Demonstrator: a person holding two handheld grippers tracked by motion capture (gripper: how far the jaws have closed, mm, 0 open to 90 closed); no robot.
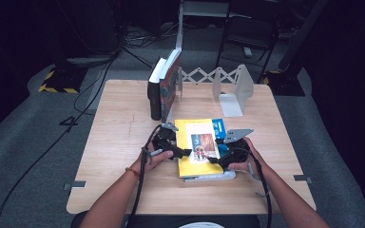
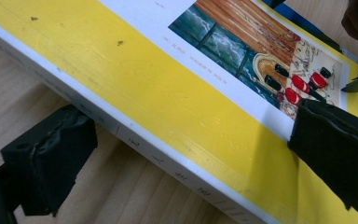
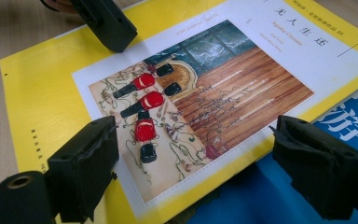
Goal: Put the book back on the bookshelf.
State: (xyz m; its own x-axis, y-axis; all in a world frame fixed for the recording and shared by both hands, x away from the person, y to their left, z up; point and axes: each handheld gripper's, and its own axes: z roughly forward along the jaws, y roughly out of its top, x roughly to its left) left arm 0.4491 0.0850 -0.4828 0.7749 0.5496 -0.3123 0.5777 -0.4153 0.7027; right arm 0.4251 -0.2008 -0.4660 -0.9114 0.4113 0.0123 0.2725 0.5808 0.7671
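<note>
Worktop (image 1: 119, 142): light wood, rectangular, on grey floor. Two books (image 1: 164, 85) stand upright at 12 o'clock, slightly left, against a white rack (image 1: 218, 78) with a bookend at 1 o'clock. A flat stack lies near centre toward 5 o'clock: yellow book (image 1: 197, 147) uppermost, blue book (image 1: 220, 130) under it.

Top book: my yellow paperback book (image 1: 197, 149), white panel, picture of red-and-black figures on brown planks
Beneath: blue glossy book (image 3: 279, 186), white lettering
My claws: black rubber jaws
Table: pale wooden tabletop (image 1: 119, 137)
</note>
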